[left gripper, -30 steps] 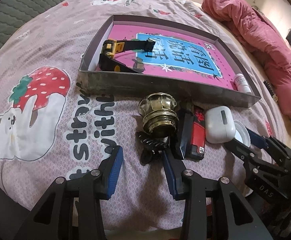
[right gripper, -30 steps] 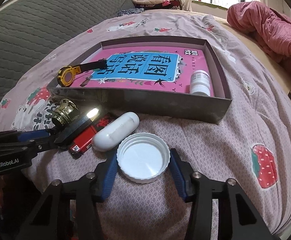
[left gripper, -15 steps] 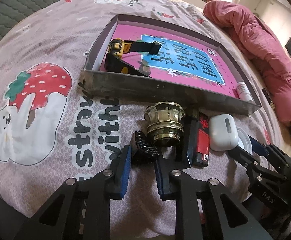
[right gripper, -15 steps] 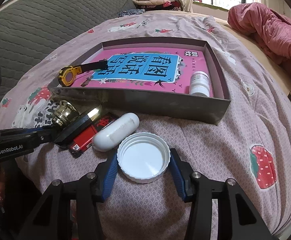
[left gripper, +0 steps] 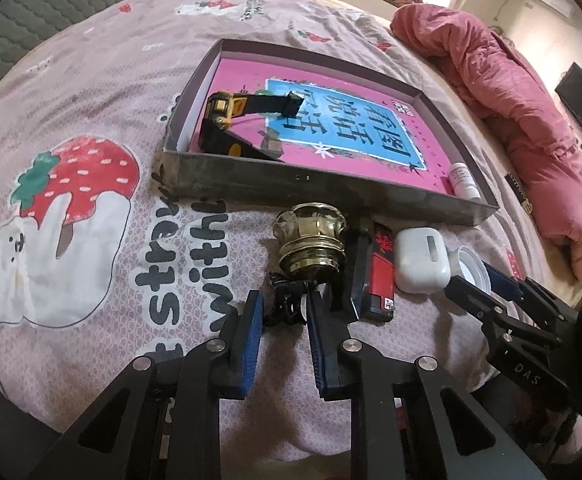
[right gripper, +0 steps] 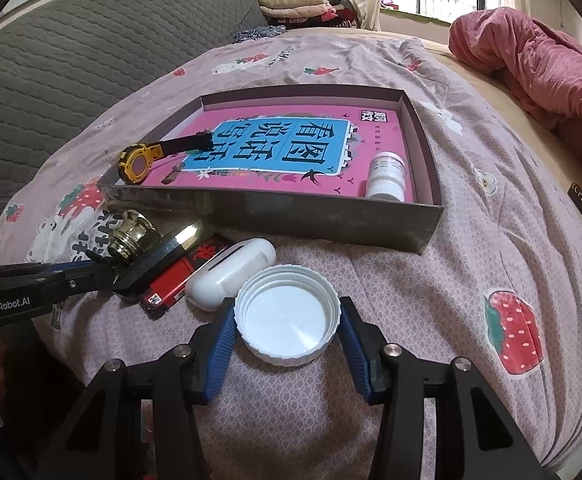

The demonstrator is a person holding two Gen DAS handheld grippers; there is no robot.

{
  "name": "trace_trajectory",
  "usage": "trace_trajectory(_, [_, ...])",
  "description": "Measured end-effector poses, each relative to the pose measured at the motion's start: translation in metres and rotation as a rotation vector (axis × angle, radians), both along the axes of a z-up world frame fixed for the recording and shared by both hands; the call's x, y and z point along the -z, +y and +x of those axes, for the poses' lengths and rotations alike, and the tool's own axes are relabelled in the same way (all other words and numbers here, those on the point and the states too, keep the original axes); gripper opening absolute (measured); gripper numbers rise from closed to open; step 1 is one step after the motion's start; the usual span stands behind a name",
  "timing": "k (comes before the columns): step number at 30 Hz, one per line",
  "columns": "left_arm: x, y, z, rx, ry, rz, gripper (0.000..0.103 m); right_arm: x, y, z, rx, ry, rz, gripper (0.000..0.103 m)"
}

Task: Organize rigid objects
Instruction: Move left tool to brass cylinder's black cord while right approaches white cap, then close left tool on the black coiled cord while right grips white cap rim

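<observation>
My left gripper (left gripper: 285, 312) has closed its blue pads on a small black clip (left gripper: 287, 306) lying on the bed sheet just in front of a brass knob (left gripper: 311, 242). My right gripper (right gripper: 287, 322) is shut on a white plastic lid (right gripper: 287, 318), which rests on the sheet. Beside them lie a black bar (left gripper: 357, 270), a red lighter (left gripper: 381, 276) and a white earbud case (left gripper: 421, 260). A grey box (right gripper: 331, 218) behind holds a pink book (right gripper: 291, 148), a yellow watch (right gripper: 137, 162) and a small white bottle (right gripper: 385, 176).
A pink quilt (right gripper: 539, 68) is heaped at the right of the bed. A grey padded headboard (right gripper: 71, 60) stands at the left. Folded clothes (right gripper: 303, 2) lie at the back near a window. The sheet (left gripper: 91, 200) left of the box is bare.
My left gripper moved forward to the black clip and its jaws closed from wide open onto the clip. My right gripper stayed still around the white lid.
</observation>
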State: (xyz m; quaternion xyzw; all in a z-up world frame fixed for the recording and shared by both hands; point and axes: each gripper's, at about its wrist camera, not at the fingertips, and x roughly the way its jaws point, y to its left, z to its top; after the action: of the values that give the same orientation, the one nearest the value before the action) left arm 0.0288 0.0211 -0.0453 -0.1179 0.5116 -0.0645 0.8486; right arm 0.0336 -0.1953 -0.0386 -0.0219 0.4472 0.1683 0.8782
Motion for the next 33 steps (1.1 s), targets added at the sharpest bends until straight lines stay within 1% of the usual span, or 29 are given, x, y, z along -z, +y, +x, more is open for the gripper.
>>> trace_trajectory(5, [0.0, 0.001, 0.0, 0.002, 0.007, -0.007, 0.022, -0.002, -0.005, 0.0, 0.012, -0.001, 0.018, 0.05])
trace_trajectory(8, [0.005, 0.002, 0.002, -0.003, 0.027, 0.005, 0.022, -0.002, -0.006, 0.0, 0.01, 0.002, 0.014, 0.05])
trace_trajectory(11, [0.011, 0.003, 0.004, -0.012, 0.045, -0.002, 0.022, -0.001, -0.006, 0.0, 0.009, 0.002, 0.015, 0.05])
trace_trajectory(19, [0.017, -0.001, 0.01, -0.021, 0.061, 0.013, 0.023, 0.002, -0.006, 0.003, 0.021, 0.022, 0.026, 0.05])
trace_trajectory(21, [0.017, -0.002, 0.012, -0.027, 0.061, 0.015, 0.023, 0.004, -0.006, 0.004, 0.024, 0.026, 0.026, 0.05])
trace_trajectory(26, [0.02, -0.009, 0.016, -0.01, 0.047, 0.053, 0.023, 0.004, -0.005, 0.004, 0.022, 0.022, 0.02, 0.05])
trace_trajectory(33, [0.014, -0.006, 0.015, 0.014, 0.026, 0.034, 0.022, 0.002, -0.006, 0.003, 0.015, 0.019, 0.037, 0.05])
